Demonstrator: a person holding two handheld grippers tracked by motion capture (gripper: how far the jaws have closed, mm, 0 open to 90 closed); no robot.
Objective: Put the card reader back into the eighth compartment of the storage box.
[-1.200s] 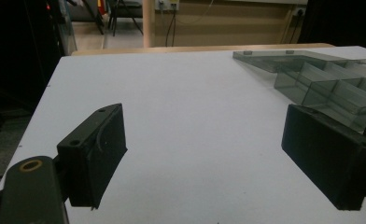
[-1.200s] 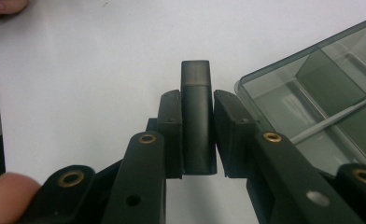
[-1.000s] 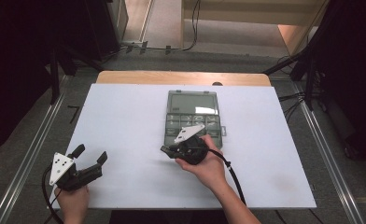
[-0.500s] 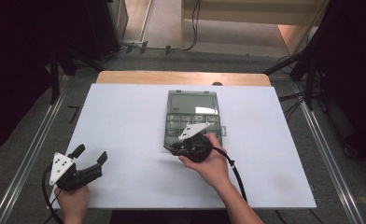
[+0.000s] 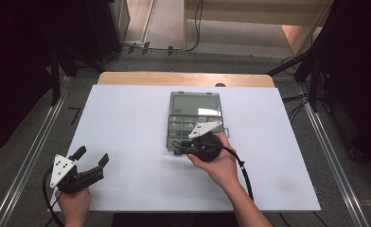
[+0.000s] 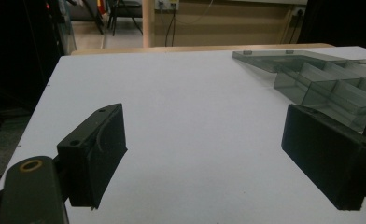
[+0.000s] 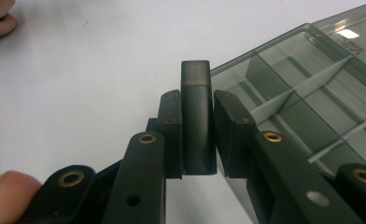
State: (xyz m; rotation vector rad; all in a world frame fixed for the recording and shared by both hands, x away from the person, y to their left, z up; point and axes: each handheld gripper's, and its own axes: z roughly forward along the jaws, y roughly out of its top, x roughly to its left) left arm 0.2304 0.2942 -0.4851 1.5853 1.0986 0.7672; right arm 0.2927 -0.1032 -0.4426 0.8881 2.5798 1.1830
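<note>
A smoky clear compartment box (image 5: 196, 105) lies open in the middle of the white table (image 5: 127, 118), its lid folded back on the far side. My right gripper (image 5: 178, 144) is at the box's near left corner, pointing left. In the right gripper view my right gripper (image 7: 197, 122) is shut on a small dark grey plastic piece (image 7: 197, 84) that stands up between the pads, beside the box's (image 7: 307, 88) divided cells. My left gripper (image 5: 92, 156) rests at the table's near left, open with nothing between its pads (image 6: 99, 149). The box (image 6: 330, 81) lies ahead of it to the right.
A wooden strip (image 5: 183, 78) runs along the table's far edge. Metal rails (image 5: 30, 156) flank the table on both sides. Cables and dark stands crowd the floor beyond. A fingertip (image 7: 8, 191) shows at the lower left of the right gripper view.
My right gripper has shifted slightly right and farther in, closer over the box's near edge, still holding the piece. The left gripper has stayed put.
</note>
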